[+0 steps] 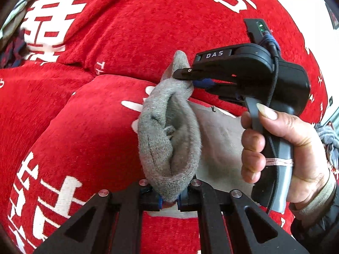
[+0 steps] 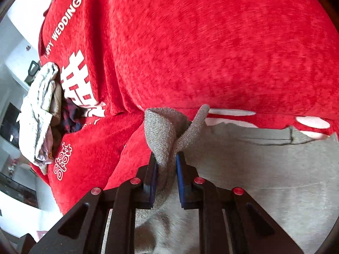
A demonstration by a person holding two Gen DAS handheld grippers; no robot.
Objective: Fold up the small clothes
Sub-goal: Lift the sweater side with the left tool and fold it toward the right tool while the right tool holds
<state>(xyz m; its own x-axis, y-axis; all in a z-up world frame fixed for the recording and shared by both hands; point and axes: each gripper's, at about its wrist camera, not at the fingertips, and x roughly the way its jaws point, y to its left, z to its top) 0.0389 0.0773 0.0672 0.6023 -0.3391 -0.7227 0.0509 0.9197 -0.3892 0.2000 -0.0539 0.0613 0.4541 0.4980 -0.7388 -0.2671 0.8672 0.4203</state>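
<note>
Item: grey sock [image 1: 167, 139], knitted, held in the air between two hand-held grippers above a red sofa cover [image 1: 89, 114] printed with white characters. One end is pinched by the left gripper [image 1: 169, 201], pads pressed tight on the fabric; the other end is pinched by the right gripper [image 2: 166, 169], blue pads closed on a bunched fold, with loose flaps sticking out above them. In the left view, the right gripper's tips [image 1: 186, 78] bite the sock's far end and a hand [image 1: 281, 148] grasps the handle.

Beneath: a pale grey cloth [image 2: 254, 169] lying flat on the cover.

Further off: a heap of other clothes [image 2: 42, 114] against the sofa's edge.

Risks, as judged:
- The right grip takes only a gathered bit near the edge; a pull could let the knit slip free.
- The sock hangs slack and twisted, so laying it down this way may crease it rather than fold it cleanly.
- The lower cloth might get snagged and dragged along.
</note>
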